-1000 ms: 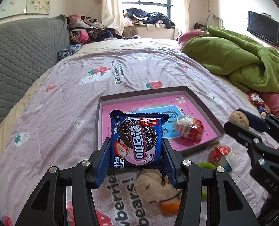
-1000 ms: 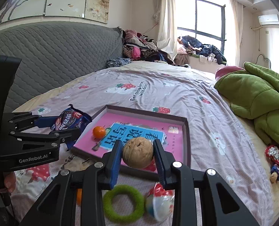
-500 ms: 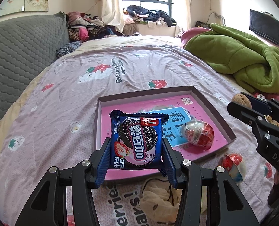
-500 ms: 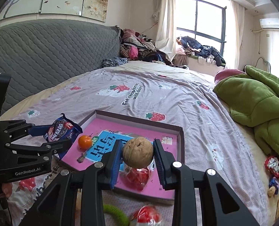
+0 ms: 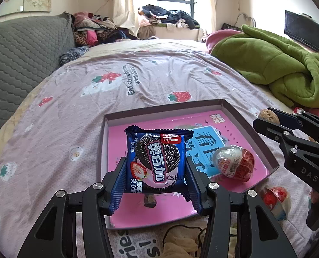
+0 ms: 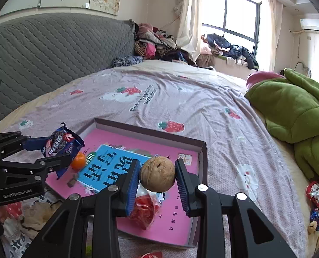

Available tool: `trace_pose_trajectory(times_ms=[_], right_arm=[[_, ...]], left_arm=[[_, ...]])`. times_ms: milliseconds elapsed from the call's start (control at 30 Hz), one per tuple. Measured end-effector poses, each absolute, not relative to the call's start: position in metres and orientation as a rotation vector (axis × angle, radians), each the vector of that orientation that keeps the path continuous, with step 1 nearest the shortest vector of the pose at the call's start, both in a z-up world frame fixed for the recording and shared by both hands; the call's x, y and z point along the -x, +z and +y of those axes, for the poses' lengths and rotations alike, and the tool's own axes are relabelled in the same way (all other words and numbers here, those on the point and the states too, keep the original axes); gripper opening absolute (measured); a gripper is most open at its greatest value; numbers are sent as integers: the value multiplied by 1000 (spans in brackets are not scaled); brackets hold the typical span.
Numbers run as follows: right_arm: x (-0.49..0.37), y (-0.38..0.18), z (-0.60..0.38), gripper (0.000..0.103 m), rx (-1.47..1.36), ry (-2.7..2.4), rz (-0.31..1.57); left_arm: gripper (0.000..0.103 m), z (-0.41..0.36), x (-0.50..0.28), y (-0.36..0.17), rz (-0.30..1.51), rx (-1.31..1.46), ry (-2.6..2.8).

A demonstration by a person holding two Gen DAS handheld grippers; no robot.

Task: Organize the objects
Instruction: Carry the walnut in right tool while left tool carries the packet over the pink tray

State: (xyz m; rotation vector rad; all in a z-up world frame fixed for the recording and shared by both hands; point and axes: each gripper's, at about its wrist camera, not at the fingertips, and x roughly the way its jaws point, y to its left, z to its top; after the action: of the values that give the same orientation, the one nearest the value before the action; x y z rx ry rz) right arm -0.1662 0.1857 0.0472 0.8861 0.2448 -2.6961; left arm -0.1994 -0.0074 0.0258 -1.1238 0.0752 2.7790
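i saw most of the pink tray (image 5: 228, 107) floor lying bare toward its far side, with open room above it. on its near right a wrapped egg (image 5: 234, 163) took up space, and a small orange ball (image 6: 78, 160) sat near the left wall. the tray's low rim ringed everything. the cookie packet (image 5: 156, 161) in my left gripper (image 5: 155, 185) hung over the near left part, and the walnut (image 6: 157, 173) in my right gripper (image 6: 158, 178) over the near right. a green blanket (image 5: 277, 64) blocked the far right; the bedsheet (image 5: 73, 107) to the left lay open.
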Motion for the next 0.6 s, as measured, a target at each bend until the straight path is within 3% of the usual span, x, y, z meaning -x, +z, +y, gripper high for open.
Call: trace_pose_trajectory(times_ms=[600], right_arm=[[210, 8, 193, 34, -1014, -2655, 232]], left_arm=[[53, -3, 220, -8, 80, 1231, 2709]])
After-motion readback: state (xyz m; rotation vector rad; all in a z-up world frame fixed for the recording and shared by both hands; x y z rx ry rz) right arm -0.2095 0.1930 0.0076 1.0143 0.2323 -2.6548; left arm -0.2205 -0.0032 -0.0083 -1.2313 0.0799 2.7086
